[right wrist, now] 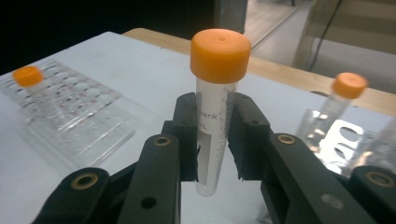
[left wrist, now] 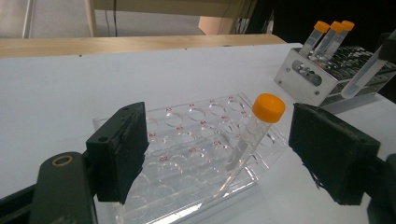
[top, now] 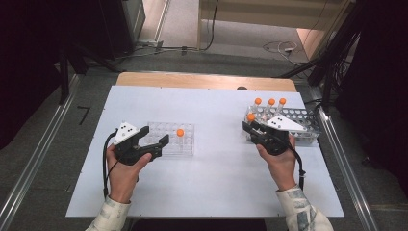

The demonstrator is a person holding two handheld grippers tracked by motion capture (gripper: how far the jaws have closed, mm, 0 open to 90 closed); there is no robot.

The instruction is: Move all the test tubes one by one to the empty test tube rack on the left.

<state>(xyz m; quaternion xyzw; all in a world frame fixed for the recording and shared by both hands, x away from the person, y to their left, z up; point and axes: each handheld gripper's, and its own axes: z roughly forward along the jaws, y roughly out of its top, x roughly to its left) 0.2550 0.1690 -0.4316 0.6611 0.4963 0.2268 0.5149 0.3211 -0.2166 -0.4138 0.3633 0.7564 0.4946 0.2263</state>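
My right gripper (top: 250, 127) (right wrist: 215, 137) is shut on a clear tube with an orange cap (right wrist: 215, 107) (top: 250, 117). It holds the tube upright just left of the metal rack (top: 303, 126). That rack holds three more orange-capped tubes (top: 271, 102) at its far left end. My left gripper (top: 154, 136) (left wrist: 224, 149) stands open at the left edge of a clear plastic rack (top: 163, 139) (left wrist: 187, 154). One orange-capped tube (top: 180, 133) (left wrist: 261, 121) leans in that rack, between the open jaws and beyond them in the left gripper view.
The white tabletop (top: 216, 168) has free room between the two racks and along its front edge. A wooden strip (top: 202, 79) borders the far side. Cables (top: 279, 47) lie on the floor beyond.
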